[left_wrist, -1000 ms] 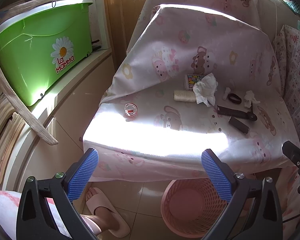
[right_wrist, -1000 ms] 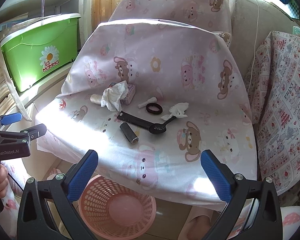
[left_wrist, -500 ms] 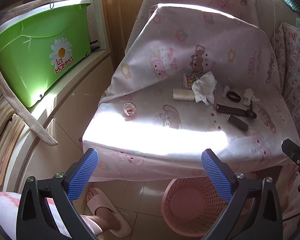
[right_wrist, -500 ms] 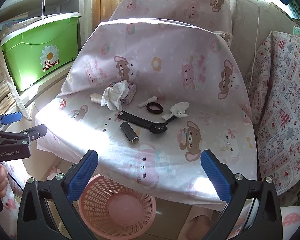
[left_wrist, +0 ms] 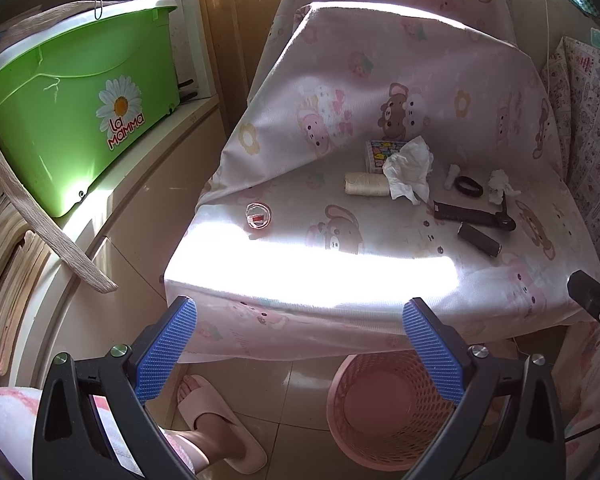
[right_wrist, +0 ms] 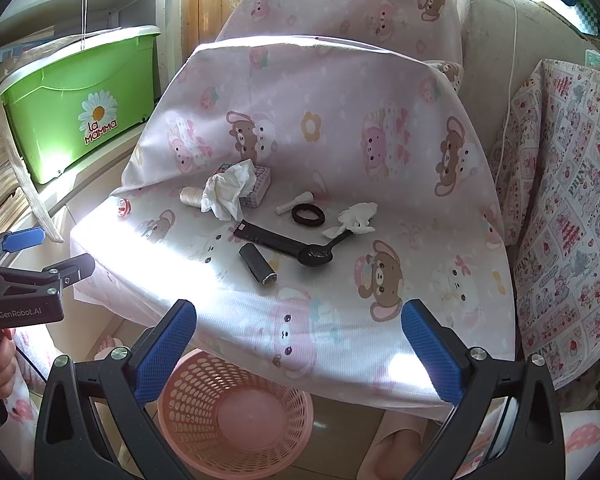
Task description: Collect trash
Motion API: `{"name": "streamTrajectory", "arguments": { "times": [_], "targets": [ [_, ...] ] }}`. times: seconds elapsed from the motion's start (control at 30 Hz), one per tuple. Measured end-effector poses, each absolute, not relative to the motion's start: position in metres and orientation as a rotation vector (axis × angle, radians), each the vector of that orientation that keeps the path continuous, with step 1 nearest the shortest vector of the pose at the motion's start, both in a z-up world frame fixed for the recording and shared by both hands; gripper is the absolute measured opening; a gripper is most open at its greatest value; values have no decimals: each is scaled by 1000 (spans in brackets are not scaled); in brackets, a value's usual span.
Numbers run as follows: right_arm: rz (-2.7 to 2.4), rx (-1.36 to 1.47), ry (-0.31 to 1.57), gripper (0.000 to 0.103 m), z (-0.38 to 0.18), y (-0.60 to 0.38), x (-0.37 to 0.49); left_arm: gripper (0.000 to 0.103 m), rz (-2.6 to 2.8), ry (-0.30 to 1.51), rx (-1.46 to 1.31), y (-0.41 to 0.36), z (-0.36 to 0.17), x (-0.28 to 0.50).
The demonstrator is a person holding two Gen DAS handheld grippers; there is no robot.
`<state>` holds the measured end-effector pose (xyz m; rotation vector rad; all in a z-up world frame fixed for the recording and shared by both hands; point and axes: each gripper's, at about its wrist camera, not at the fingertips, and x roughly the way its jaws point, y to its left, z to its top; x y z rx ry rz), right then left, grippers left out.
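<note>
A crumpled white tissue (left_wrist: 409,168) (right_wrist: 229,191) lies on the pink-covered seat (left_wrist: 340,256) (right_wrist: 340,300) against a small patterned box (right_wrist: 260,184). A smaller tissue wad (left_wrist: 499,184) (right_wrist: 356,218) lies by a black spoon (right_wrist: 316,254). A pink mesh basket (left_wrist: 384,404) (right_wrist: 236,416) stands on the floor below the seat's front edge. My left gripper (left_wrist: 299,344) and right gripper (right_wrist: 298,344) are both open and empty, held before the seat's front edge above the basket.
On the seat also lie a thread spool (left_wrist: 365,184), a black hair tie (right_wrist: 308,214), a black tube (right_wrist: 257,264), a flat black packet (right_wrist: 260,236) and a small round lid (left_wrist: 258,215). A green bin (left_wrist: 72,100) stands on the left ledge. A slippered foot (left_wrist: 216,424) is on the floor.
The left view has drifted slightly, so the seat sits a touch higher in frame. The right gripper has not visibly moved. Both stay open.
</note>
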<state>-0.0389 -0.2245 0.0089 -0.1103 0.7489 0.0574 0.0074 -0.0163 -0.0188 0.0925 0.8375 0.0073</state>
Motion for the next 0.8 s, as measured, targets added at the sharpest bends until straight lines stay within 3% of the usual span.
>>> {"name": "streamTrajectory", "arguments": {
  "times": [0.33, 0.57, 0.67, 0.8],
  "targets": [
    [64, -95, 691, 98, 13, -223, -44, 102, 27, 764, 176, -28, -14, 3],
    [73, -104, 704, 97, 10, -221, -43, 102, -7, 850, 61, -14, -22, 15],
    [73, -97, 712, 92, 9, -223, -42, 102, -23, 912, -30, -1, -30, 21],
    [77, -76, 731, 87, 7, -225, -40, 91, -20, 925, -76, 9, -32, 23]
  ]
}}
